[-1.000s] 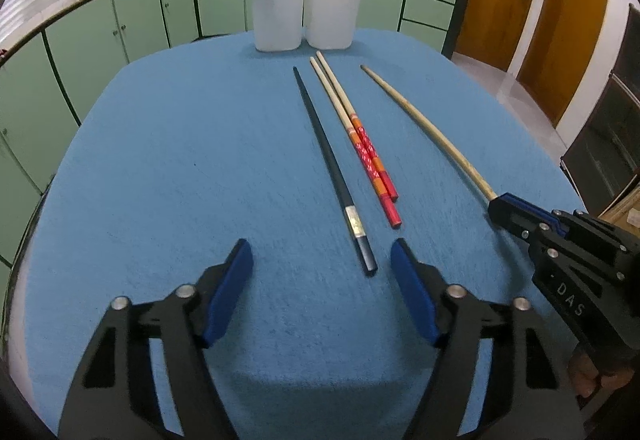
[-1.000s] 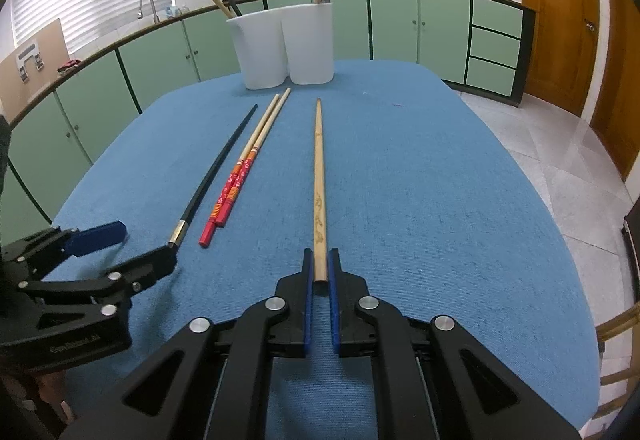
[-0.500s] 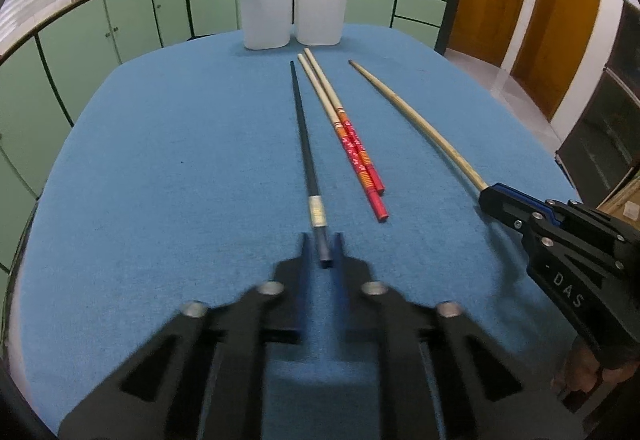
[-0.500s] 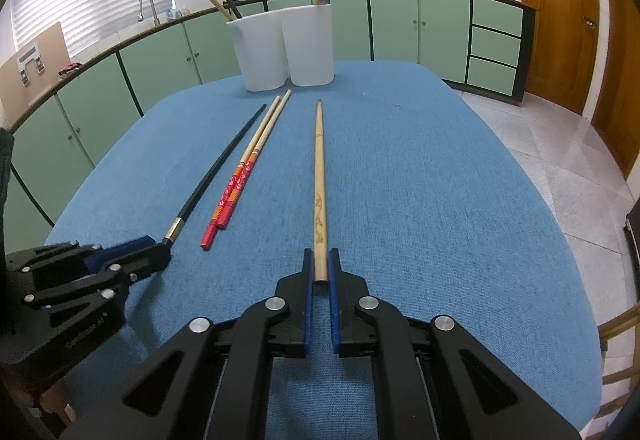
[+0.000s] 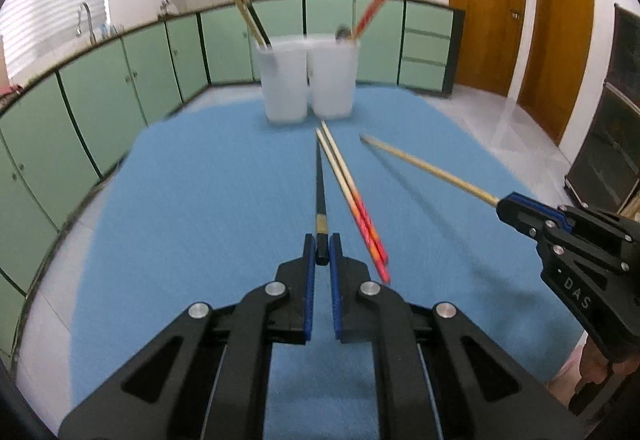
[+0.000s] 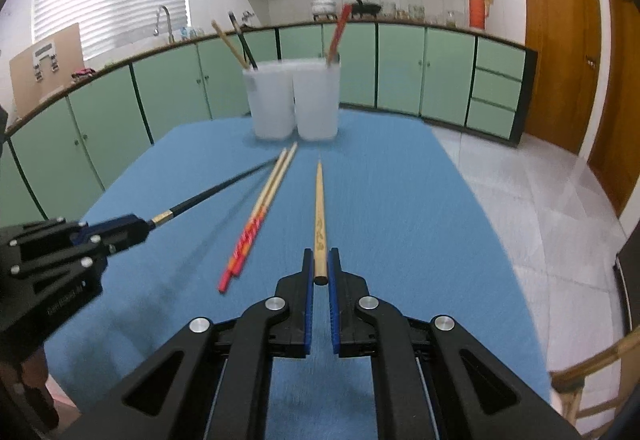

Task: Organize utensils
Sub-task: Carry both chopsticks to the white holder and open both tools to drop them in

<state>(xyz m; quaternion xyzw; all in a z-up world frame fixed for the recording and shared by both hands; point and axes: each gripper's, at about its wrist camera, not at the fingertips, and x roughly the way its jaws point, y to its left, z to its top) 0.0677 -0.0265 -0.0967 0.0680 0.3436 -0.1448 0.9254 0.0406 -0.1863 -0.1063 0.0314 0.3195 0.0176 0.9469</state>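
Left claw [image 5: 322,252] pinches the black chopstick [image 5: 320,184] by its near end, right claw [image 6: 321,266] likewise the wooden chopstick [image 6: 319,200], both shafts aimed at the white cups [image 6: 294,100] by the worktop's [image 6: 400,200] far edge.

Black chopstick [image 5: 320,184], red-patterned pair [image 5: 352,200], blue tablecloth [image 5: 200,200], white cups [image 5: 308,80].

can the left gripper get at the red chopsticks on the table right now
Probably not yet. The left gripper has its jaws shut on the black chopstick, so they are occupied. The red chopsticks lie uncovered on the blue cloth just beside it, so the path itself looks free.
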